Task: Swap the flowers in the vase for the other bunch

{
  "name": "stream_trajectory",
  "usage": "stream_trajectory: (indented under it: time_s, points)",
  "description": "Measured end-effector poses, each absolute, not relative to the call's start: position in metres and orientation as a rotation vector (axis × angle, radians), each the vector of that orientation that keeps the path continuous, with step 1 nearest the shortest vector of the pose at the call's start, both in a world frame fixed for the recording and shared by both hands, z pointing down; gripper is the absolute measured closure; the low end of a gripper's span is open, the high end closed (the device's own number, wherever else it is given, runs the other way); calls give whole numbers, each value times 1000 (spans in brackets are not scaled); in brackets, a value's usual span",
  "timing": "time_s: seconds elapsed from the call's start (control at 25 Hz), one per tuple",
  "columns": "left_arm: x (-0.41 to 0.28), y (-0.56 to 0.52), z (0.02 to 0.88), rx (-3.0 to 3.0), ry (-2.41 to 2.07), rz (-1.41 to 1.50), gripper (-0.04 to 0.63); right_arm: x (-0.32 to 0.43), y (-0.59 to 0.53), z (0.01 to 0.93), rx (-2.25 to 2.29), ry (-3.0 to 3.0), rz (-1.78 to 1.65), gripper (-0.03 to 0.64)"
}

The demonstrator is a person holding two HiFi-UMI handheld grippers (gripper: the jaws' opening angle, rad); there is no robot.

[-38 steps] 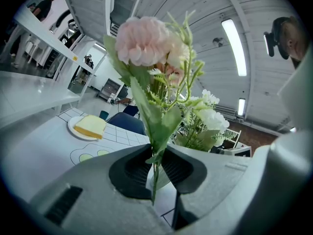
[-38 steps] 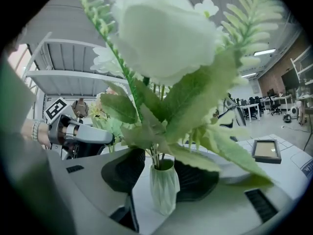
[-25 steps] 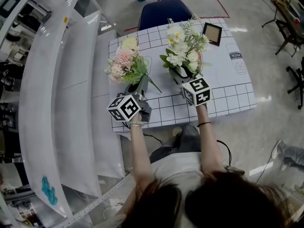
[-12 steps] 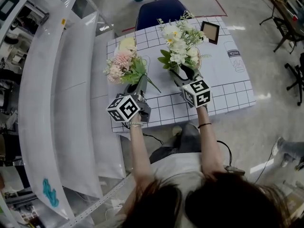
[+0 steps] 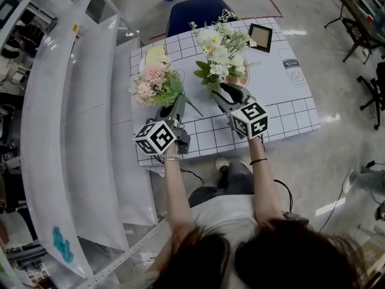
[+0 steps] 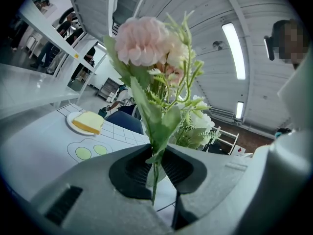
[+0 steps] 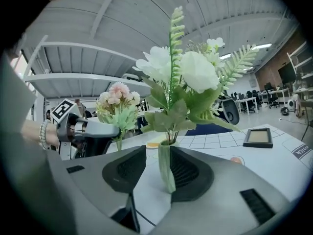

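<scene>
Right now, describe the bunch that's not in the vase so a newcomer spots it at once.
On the grid-patterned table, look left of centre: the pink bunch is held upright by its stem in the left hand-held gripper. Its neighbour, the white bunch, sits in a vase; this one has pink blooms and no vase.

Two bunches of artificial flowers: one pink-and-cream bunch (image 5: 151,82), one white bunch with green fern fronds (image 5: 219,46). One pale translucent vase (image 7: 165,169). One dark picture frame (image 5: 260,37) at the white gridded counter's (image 5: 289,95) far right corner. One white plate (image 6: 72,117) with one yellow slice (image 6: 88,122) by the far left corner. One blue chair (image 5: 195,14) beyond the far edge.
</scene>
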State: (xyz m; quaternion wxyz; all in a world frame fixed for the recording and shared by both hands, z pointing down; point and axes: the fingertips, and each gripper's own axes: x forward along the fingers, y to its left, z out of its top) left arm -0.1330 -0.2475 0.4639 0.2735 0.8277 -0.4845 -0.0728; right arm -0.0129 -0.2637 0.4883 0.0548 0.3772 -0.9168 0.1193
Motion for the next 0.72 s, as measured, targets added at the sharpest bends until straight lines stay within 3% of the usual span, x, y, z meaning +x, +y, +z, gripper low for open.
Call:
stream_trajectory:
  time_s: [0.28, 0.72]
  points:
    - [-129, -235, 460, 2203, -1332, -235, 535, -18, -251, 469, 1041, -2845, 365, 552]
    - [-116, -211, 442, 2208, -1378, -277, 535, -19, -227, 443, 882, -2932, 370, 588]
